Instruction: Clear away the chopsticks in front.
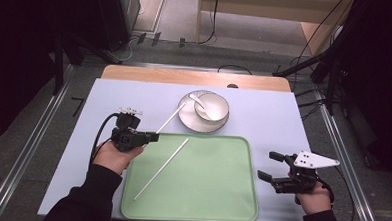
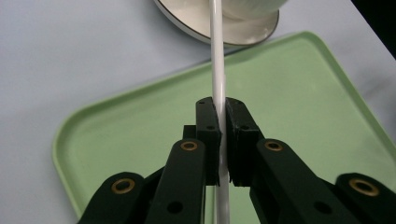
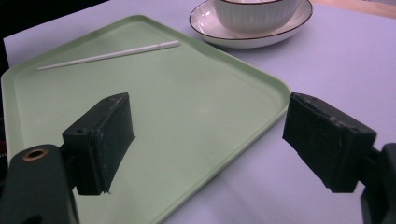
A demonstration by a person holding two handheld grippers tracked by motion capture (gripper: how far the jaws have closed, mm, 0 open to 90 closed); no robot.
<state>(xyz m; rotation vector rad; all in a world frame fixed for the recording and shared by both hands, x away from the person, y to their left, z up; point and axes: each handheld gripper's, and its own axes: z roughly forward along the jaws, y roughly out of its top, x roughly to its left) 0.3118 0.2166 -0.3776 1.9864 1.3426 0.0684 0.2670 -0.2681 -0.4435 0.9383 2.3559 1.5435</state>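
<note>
While the left gripper [image 1: 152, 136] hangs over the pale mat [image 1: 109, 101] just off the far left corner of the green tray [image 1: 220, 191], its two black jaws are pressed together on a white chopstick [image 1: 171, 118]. In the left gripper view that chopstick [image 2: 217, 70] runs straight up between the closed pads, and its far end reaches over the rim of the saucer [image 2: 196, 21]. From the high view the held chopstick slants up and away from the jaws toward the near left side of the saucer [image 1: 187, 121]; whether its tip touches the rim I cannot tell.

A second white chopstick [image 1: 161, 169] lies flat inside the tray, slanting from near the tray's far edge down toward its near left corner. The right gripper view shows this chopstick [image 3: 109, 55] resting on the tray floor [image 3: 196, 107], close to the tray's far rim.

Beyond the tray's far edge, about at the middle of the mat, the saucer carries a white bowl [image 1: 215, 102], and a white spoon [image 1: 200, 103] rests in the bowl with its handle pointing to the far left.

Off the tray's right edge, over the mat near its near right corner, the right gripper [image 1: 270, 166] is held by a hand [image 1: 314, 198] with the jaws spread wide and nothing between them. In its own view the two pads [image 3: 105, 135] stand well apart above the tray's corner.
</note>
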